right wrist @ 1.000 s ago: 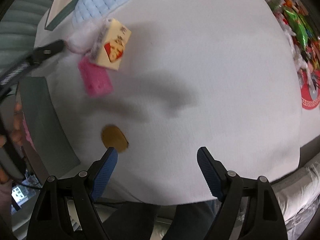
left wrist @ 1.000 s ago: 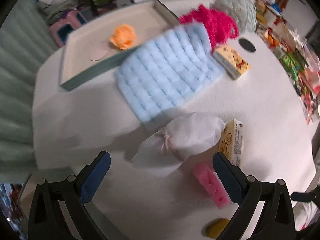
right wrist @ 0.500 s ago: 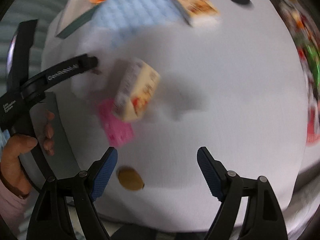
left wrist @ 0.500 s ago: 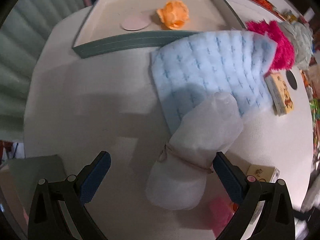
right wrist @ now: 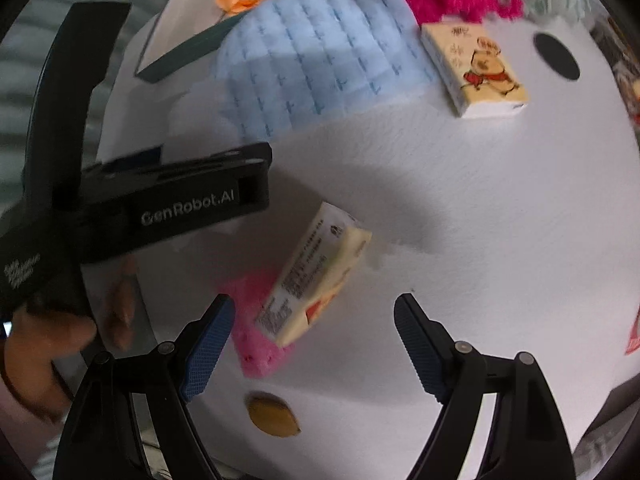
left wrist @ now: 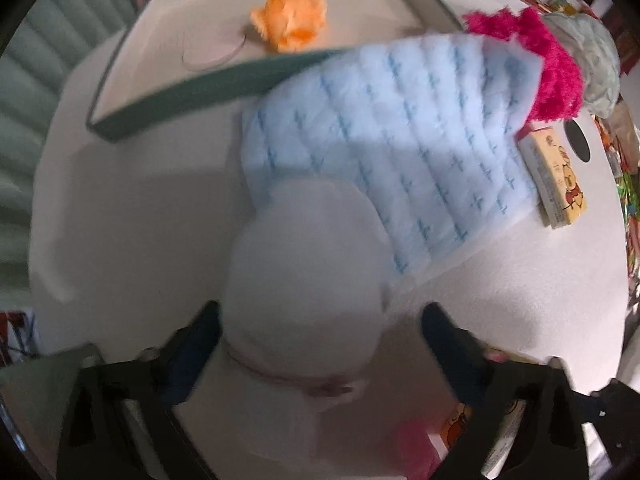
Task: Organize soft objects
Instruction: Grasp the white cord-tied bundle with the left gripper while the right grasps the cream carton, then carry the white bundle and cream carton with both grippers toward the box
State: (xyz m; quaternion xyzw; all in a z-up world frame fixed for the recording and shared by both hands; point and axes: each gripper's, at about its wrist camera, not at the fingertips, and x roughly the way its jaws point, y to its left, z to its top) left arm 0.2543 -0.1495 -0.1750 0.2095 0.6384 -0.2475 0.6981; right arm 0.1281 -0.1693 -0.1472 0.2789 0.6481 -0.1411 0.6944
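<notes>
Left gripper: jaws just been closing, white drawstring pouch between them, pads not clearly pressing.
Right gripper: spread wide, empty, above pink sponge and tilted tissue pack.
Nearby: yellow disc on white table.
Behind pouch: blue quilted cloth, overlapping tray's edge.
Beyond: magenta fluffy item; cartoon tissue pack.
Farthest: tray holding orange flower.

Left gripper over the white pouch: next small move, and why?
Probably keep closing the left gripper on the white drawstring fabric pouch. Its jaws have just been closing and the pouch sits between them, near the left one, with a gap at the right, so it is not yet gripped.
</notes>
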